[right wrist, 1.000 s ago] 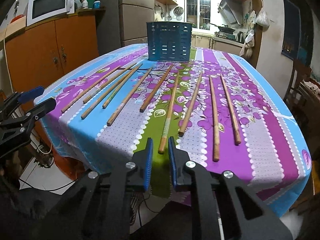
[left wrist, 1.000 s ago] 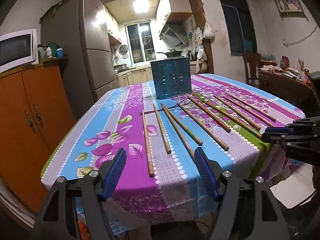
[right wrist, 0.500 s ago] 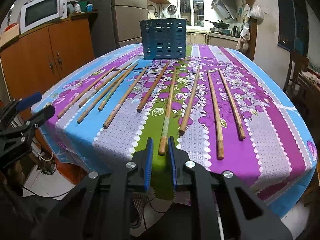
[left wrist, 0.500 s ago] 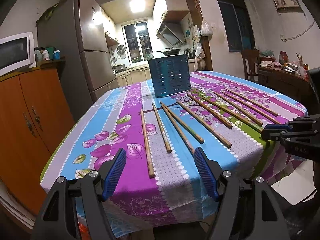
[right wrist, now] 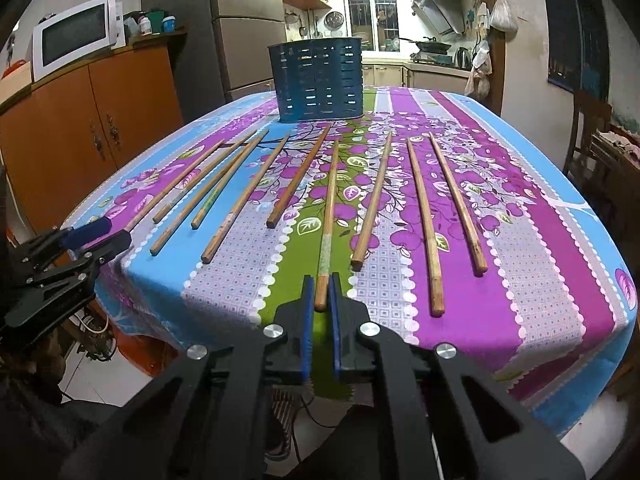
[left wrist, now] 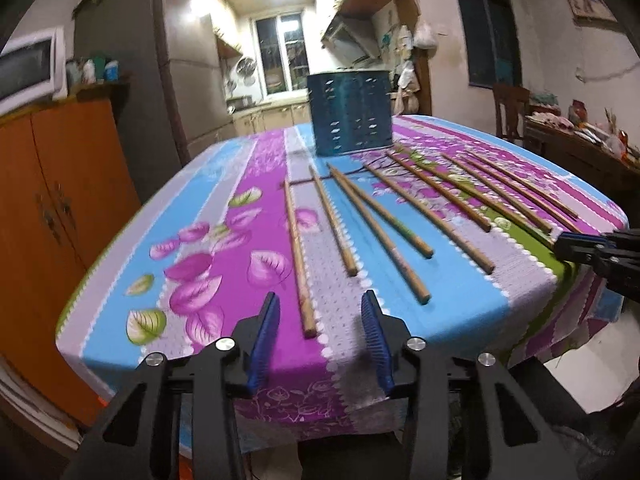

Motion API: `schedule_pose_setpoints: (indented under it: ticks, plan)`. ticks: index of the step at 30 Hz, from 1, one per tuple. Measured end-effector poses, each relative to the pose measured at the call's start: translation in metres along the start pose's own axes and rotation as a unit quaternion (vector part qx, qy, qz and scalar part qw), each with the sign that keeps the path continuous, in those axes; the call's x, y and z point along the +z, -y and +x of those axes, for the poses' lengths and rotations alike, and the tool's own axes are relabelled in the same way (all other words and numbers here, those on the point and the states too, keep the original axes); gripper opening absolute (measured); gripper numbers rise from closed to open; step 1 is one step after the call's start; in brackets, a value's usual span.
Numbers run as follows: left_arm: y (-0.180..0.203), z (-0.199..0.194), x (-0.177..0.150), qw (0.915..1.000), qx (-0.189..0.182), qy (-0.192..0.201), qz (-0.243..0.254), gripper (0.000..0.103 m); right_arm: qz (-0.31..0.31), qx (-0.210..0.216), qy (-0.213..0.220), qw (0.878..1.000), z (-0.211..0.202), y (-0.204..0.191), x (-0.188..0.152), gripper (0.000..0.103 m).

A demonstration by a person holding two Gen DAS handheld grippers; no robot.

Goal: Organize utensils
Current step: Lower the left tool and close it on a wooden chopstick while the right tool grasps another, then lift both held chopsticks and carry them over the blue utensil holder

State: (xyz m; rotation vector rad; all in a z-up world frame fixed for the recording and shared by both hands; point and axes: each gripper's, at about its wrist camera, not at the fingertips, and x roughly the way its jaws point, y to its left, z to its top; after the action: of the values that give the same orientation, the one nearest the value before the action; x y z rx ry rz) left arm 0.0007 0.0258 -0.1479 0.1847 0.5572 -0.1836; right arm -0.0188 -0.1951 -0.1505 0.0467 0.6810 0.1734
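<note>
Several wooden chopsticks lie side by side on a table with a flowered purple and blue cloth (left wrist: 208, 264). A dark blue perforated holder (left wrist: 350, 114) stands at the far end; it also shows in the right wrist view (right wrist: 318, 80). My left gripper (left wrist: 320, 328) is open at the near table edge, its jaws either side of the near end of the leftmost chopstick (left wrist: 298, 256). My right gripper (right wrist: 320, 308) has its jaws nearly closed, with the near end of a middle chopstick (right wrist: 329, 216) between the tips. I cannot tell whether it grips the stick.
An orange cabinet (right wrist: 108, 120) with a microwave (right wrist: 74, 42) stands left of the table. A fridge (right wrist: 240, 28) is behind it. A wooden chair (left wrist: 510, 110) and a cluttered side table (left wrist: 580, 148) are on the right. The kitchen lies beyond the holder.
Both grippers have moved forward to the table edge. The left one's jaws have narrowed and now flank the leftmost chopstick. The right one has reached a middle chopstick's end.
</note>
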Motion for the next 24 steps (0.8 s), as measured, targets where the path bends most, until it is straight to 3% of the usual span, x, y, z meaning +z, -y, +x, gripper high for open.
schedule_pose_setpoints:
  ticks: [3,8,24]
  plan:
    - [-0.006,0.003,-0.002,0.9999,-0.002,-0.001,-0.016,0.037,0.0,-0.001,0.0,1.0,0.0,0.0,0.0,0.006]
    - [-0.012,0.004,-0.005,0.9992,-0.005,0.006,-0.039,0.014,0.001,-0.001,0.0,1.0,0.0,0.0,0.0,0.006]
    - [-0.01,-0.007,-0.004,0.9986,0.009,0.037,-0.037,0.008,0.002,-0.006,0.011,1.0,-0.002,0.0,0.004,0.005]
